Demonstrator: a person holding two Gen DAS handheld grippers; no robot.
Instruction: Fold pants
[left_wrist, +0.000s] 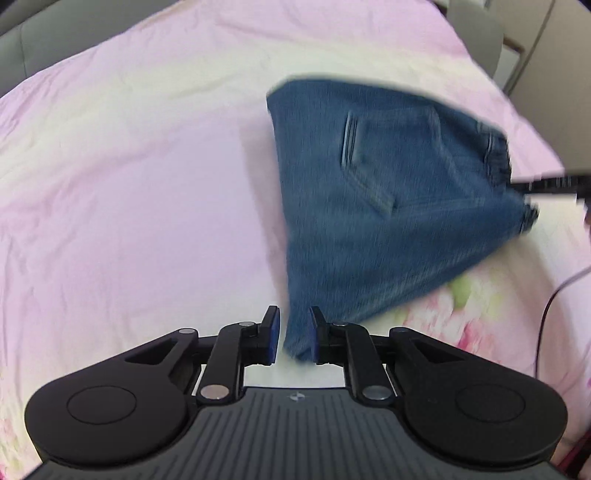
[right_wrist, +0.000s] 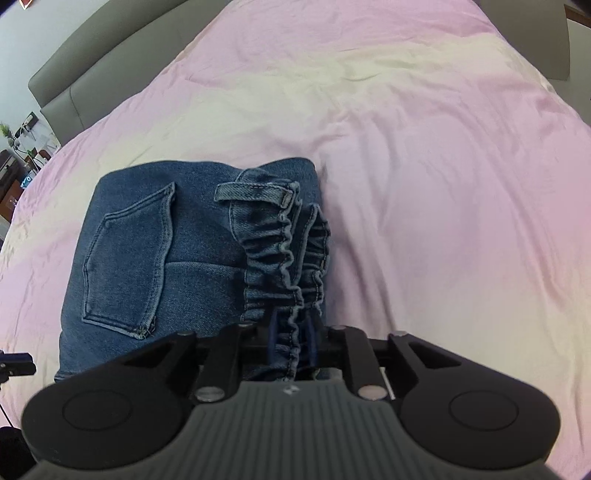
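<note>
1. Left gripper (left_wrist: 292, 338): nearest item in left wrist view; blue pads narrowly apart w/ a corner of the jeans (left_wrist: 373, 206) between them. Denim lies against the right-hand pad; a thin gap shows at the left-hand pad. Pads not seen pressing from both sides, so reads as released, fabric merely sitting in the jaws
2. Right gripper (right_wrist: 291, 345): nearest item in right wrist view; jaws close together, clamped on the gathered elastic waistband (right_wrist: 286, 254), which bunches between the pads and runs back toward the gripper body
3. Jeans, mid-ground: blue denim, folded into a compact bundle, resting on the bedsheet (left_wrist: 129, 184). Left view is motion-blurred; garment appears as a rough triangle tapering down to the left gripper's jaws
4. Back pocket (right_wrist: 125, 266): faces up, left of the waistband in right view; stitching intact & legible
5. Belt loop (right_wrist: 255, 194): lies across the far end of the waistband
6. Bedsheet: pink fading to cream, lightly wrinkled; floral print near the right edge of left view
7. Cable (left_wrist: 554, 295): dark, at right edge of left view, beside the jeans
8. Headboard (right_wrist: 92, 66): grey, padded, far left in right view; beyond it cluttered furniture, detail too small to tell
</note>
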